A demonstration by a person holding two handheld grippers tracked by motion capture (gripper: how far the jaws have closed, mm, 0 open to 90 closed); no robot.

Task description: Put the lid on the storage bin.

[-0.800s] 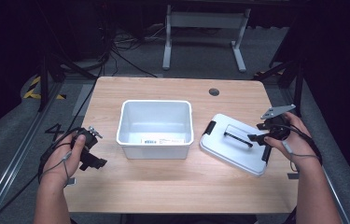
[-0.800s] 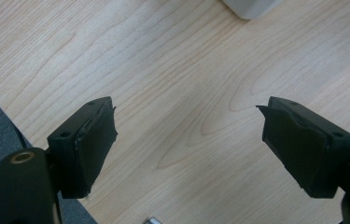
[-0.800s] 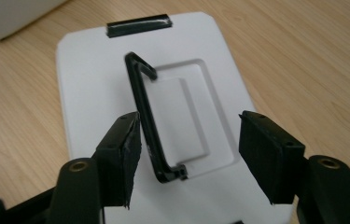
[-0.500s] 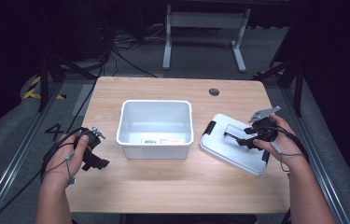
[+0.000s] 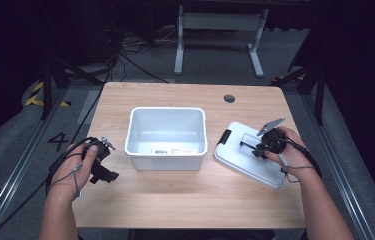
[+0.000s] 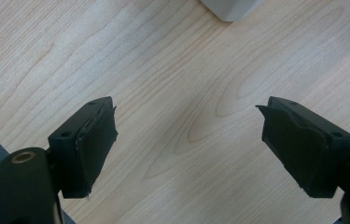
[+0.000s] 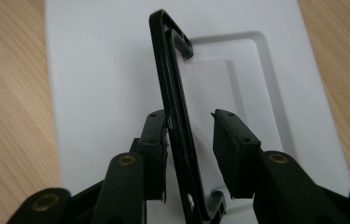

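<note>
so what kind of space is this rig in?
Looks like a lab or data-collection studio, not a home: one wooden table under a fixed camera, dark surroundings, loose cables on grey floor, yellow-black hazard tape at the left, and a metal stand behind.

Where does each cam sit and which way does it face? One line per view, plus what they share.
High view: above the person's side, looking forward and down on the table; both forearms, left gripper and right gripper show.
Left gripper view: on the left gripper, looking down at bare table; jaws wide apart, bin corner at top.
Right gripper view: on the right gripper, looking along its jaws at the lid; raised handle between them.
Shared: lid and handle in high and right views; bin in high and left.
</note>
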